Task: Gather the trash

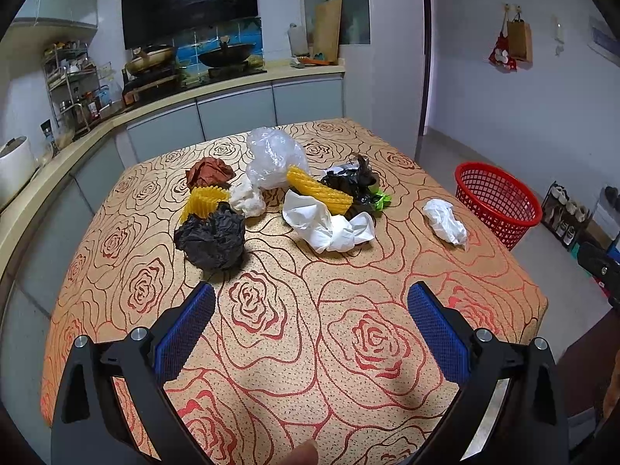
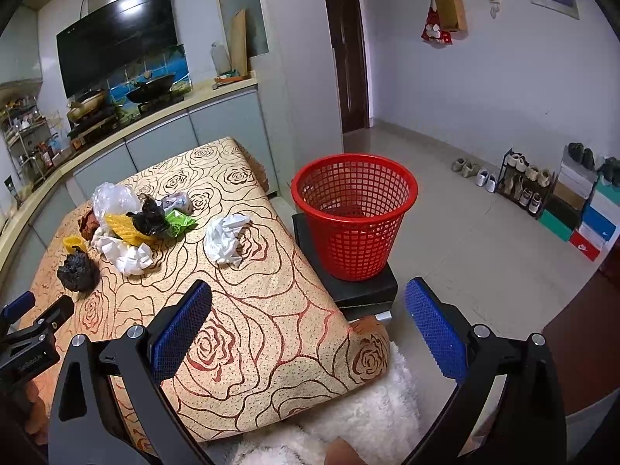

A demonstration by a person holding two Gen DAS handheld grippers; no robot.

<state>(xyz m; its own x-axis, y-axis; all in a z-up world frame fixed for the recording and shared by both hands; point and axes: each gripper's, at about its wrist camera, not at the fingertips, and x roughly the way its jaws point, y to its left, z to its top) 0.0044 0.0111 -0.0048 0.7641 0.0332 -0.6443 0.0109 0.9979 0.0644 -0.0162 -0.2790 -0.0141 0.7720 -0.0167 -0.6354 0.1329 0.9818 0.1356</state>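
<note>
Trash lies on the rose-patterned table (image 1: 348, 348): a black crumpled wad (image 1: 211, 238), white tissue (image 1: 329, 223), yellow corrugated pieces (image 1: 319, 190), a clear plastic bag (image 1: 273, 157), a brown wad (image 1: 209, 172), a black bag (image 1: 354, 182) and a lone white paper wad (image 1: 445, 221), which also shows in the right wrist view (image 2: 226, 238). The red mesh basket (image 2: 354, 215) stands on a black box beside the table. My left gripper (image 1: 310, 310) is open and empty above the near table. My right gripper (image 2: 308, 308) is open and empty over the table's right edge.
A kitchen counter (image 1: 186, 97) with stove and pans runs behind the table. A white fluffy cushion (image 2: 368, 407) lies below the table's near corner. Shoes and shoe boxes (image 2: 562, 201) line the far wall. A dark doorway (image 2: 345, 46) is behind the basket.
</note>
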